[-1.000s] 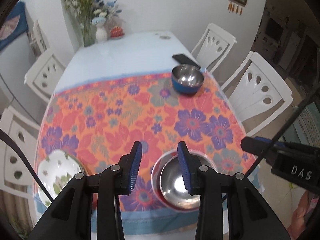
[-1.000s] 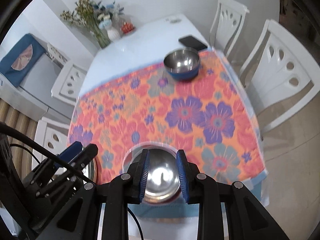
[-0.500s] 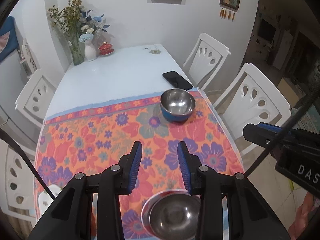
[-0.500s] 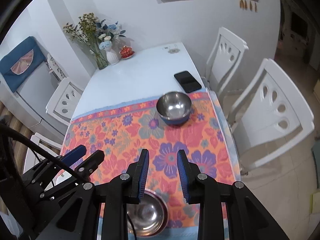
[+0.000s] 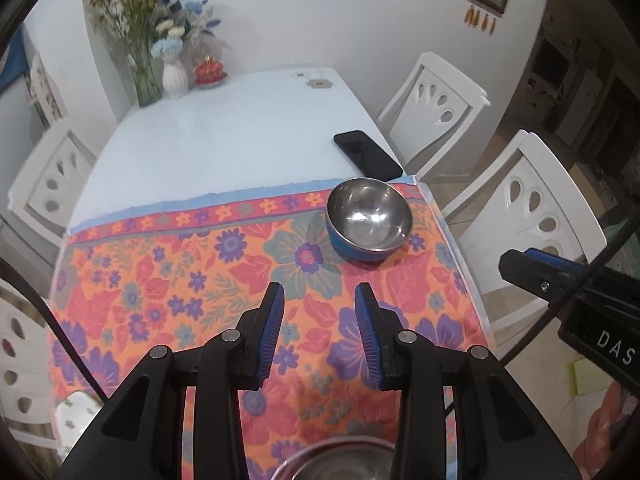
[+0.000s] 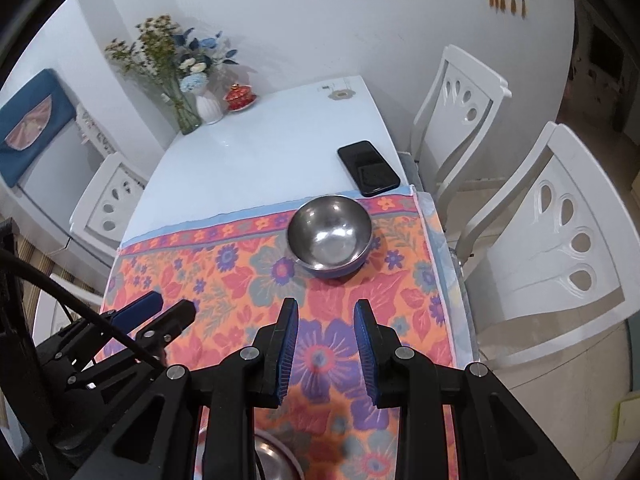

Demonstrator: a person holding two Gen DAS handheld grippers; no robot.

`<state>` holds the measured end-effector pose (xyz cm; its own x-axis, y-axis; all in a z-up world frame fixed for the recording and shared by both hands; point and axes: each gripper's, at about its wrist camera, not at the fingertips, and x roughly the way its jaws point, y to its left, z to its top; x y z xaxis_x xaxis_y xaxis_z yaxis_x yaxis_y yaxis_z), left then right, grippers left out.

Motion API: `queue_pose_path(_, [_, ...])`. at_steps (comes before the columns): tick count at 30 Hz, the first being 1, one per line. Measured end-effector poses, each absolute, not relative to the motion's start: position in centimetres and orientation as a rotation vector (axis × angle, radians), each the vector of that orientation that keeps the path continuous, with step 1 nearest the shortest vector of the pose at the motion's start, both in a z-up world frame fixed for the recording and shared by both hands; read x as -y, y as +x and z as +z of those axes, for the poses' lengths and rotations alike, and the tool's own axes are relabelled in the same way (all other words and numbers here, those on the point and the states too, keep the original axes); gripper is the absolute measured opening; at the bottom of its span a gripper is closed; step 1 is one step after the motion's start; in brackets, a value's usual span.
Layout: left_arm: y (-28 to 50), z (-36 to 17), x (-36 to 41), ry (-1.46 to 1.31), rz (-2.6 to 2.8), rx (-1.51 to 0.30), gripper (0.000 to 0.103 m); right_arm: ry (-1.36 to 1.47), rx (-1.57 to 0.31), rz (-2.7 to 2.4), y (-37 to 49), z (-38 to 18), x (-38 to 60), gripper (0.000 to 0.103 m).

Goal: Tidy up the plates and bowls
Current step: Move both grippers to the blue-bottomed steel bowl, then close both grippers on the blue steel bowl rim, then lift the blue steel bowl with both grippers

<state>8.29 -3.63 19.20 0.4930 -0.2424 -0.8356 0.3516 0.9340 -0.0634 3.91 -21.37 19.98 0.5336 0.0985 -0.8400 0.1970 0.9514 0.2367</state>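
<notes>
Bowl, far (image 5: 369, 220): steel inside, blue outside, upright, sits on floral cloth (image 5: 200, 280) at 1 o'clock, near the cloth's far edge, just short of black phone (image 5: 367, 155). Bowl, near (image 5: 340, 462): steel w/ red rim, at 6 o'clock, partly hidden. Left gripper (image 5: 319, 334) and right gripper (image 6: 326, 340): both wide apart, nothing held.

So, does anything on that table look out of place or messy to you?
Only one thing: a black phone lies on the bare white table just behind the metal bowl, and it is no dish. The bowl stands upright on the flowered cloth, nothing is spilled, and both tools are open and empty.
</notes>
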Motion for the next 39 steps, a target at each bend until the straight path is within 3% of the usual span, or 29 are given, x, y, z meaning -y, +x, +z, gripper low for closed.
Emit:
queue_pose_path(2, [10.2,17.9,3.6,0.083,-0.374,-1.022,0.04,0.347,-1.018,-0.063,5.3,18.7,22.4,0.027])
queue_pose_path(18, [22.6,6.5,6.8,-0.169,-0.535,-1.236,0.038,0.604,-1.189,-0.042,16.8,4.6,27.3,0.027])
queue_pose_path(27, [24.5,3.1,8.5,-0.216,-0.552,-1.289,0.023,0.613,-1.219,-0.027,18.9,1.6,27.4,0.027])
queue_pose_path(39, [23.7,4.5,8.2,-0.202,-0.573,-1.246,0.022,0.513,-1.207,-0.026,18.3,2.9,26.1,0.026])
